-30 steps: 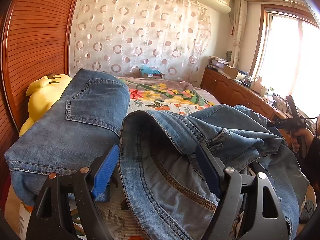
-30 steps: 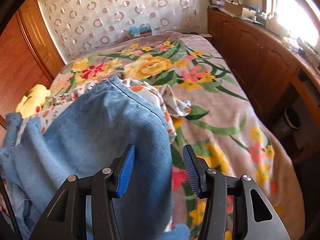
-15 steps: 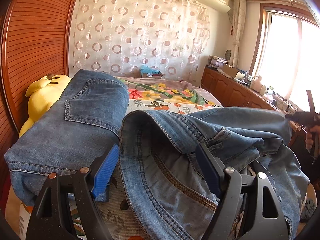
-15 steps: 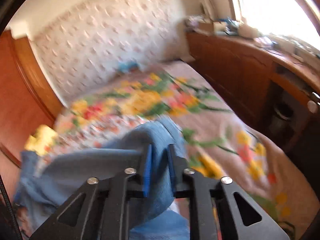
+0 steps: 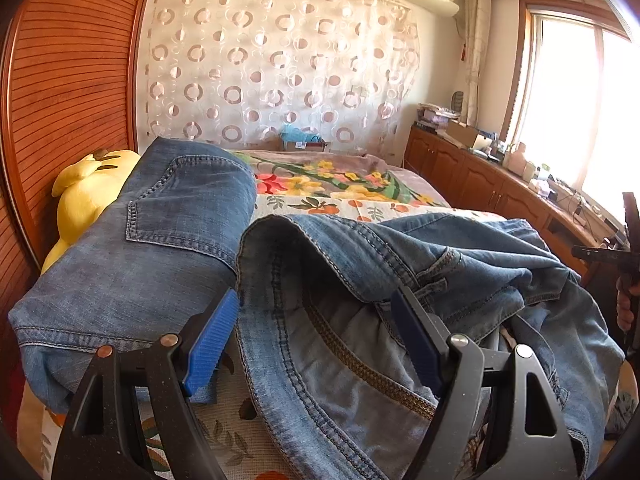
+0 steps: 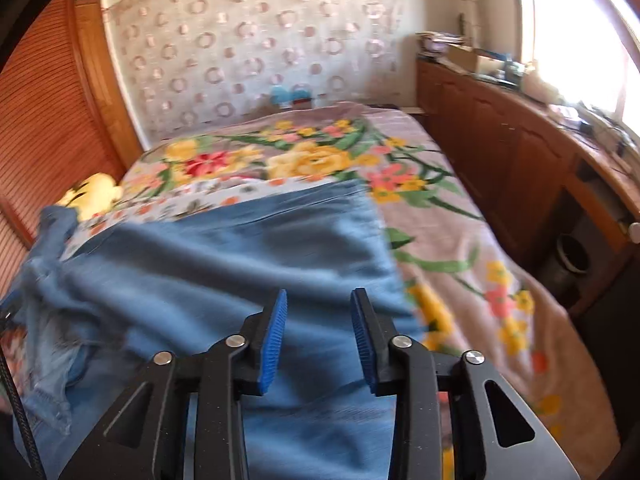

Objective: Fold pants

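Right hand-held gripper [image 6: 318,338] parted, blue jeans [image 6: 248,264] spread flat, rumpled waistband [image 5: 320,320]

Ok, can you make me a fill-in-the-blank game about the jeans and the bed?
1. The toy beside the jeans is colored ____.
2. The blanket has a ____ pattern.
3. The pads on the right gripper fingers are ____.
4. Both grippers' fingers are ____, not shut.

Answers: yellow, flower, blue, open

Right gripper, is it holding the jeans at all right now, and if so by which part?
No. The right gripper is open above the flat pant leg of the jeans, pads apart with nothing between them. The left gripper is open too, straddling the waistband.
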A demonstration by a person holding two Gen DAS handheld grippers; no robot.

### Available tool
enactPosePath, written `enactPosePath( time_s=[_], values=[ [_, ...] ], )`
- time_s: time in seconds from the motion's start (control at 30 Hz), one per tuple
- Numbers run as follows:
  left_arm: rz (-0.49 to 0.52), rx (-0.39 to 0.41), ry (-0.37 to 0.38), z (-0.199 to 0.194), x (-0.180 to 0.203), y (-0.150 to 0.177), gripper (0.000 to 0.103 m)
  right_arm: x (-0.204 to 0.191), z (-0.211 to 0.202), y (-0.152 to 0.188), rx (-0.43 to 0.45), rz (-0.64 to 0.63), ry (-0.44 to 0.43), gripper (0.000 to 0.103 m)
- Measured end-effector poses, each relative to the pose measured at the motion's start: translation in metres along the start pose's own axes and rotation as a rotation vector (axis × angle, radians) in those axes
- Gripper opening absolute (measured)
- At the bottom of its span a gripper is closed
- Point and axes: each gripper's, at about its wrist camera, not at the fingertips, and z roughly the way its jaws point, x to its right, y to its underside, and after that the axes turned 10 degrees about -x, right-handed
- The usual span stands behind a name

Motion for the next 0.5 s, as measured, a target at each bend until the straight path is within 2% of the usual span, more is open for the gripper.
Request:
enactPosePath(
  time_s=[0.07, 0.23, 0.33, 0.5],
  values=[
    [0.013, -0.010, -0.005, 0.002, 0.002, -0.001, 0.079, -0.009, -0.004, 0.013, 0.007, -0.022, -0.022, 0.044],
    [0.066, -0.042, -0.026, 0.004, 0.013, -0.003, 0.079, -0.011, -0.006, 0.045, -0.014, -0.070, -0.055, 0.046],
    [0.087, -0.110, 0.031, 0.007, 0.024, -0.004, 0.079, -0.015, 0.003, 0.060, -0.037, -0.106, -0.023, 0.046],
    [0.114, -0.149, 0.079, 0.001, 0.047, -0.004, 0.077, -0.028, 0.013, 0.069, -0.062, -0.124, 0.005, 0.046]
  ],
)
